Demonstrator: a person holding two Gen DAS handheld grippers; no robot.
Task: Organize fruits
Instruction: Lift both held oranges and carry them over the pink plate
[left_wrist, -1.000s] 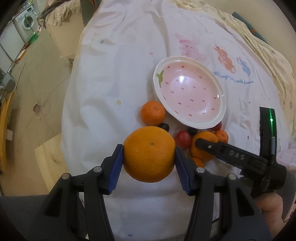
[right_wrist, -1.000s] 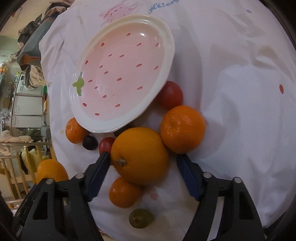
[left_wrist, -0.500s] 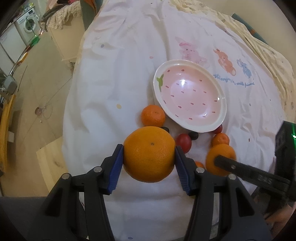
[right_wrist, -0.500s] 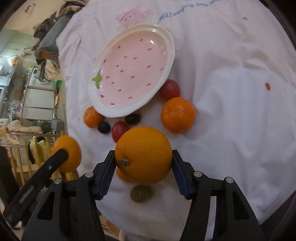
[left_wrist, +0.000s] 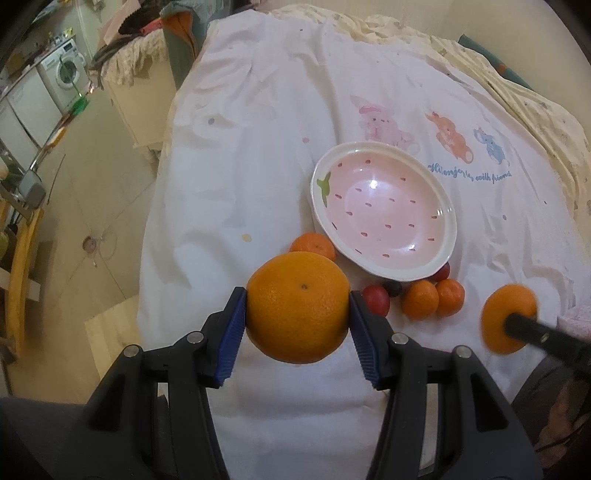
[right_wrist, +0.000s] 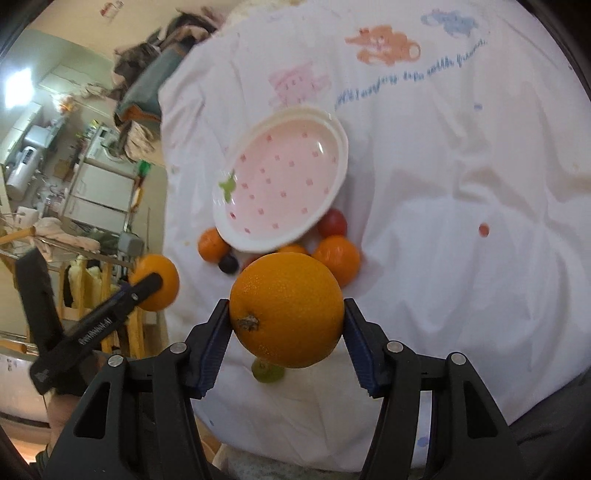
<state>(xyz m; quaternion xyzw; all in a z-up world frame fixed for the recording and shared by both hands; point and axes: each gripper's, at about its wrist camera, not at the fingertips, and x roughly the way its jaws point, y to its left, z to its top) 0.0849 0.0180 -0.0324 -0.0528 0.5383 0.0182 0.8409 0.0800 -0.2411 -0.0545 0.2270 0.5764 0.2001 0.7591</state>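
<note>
Both claws pinch oranges, left gripper (left_wrist: 297, 308) and right gripper (right_wrist: 286, 310); lower them gently into the empty bowl (left_wrist: 441, 195) beyond.

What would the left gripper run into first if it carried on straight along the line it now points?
Probably the small mandarin just past the orange that the left gripper holds, or the near rim of the pink plate beside it. Depth is hard to judge in this fisheye view.

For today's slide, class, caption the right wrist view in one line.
Right hand-held gripper grips a large orange above the empty pink plate and loose fruit.
</note>
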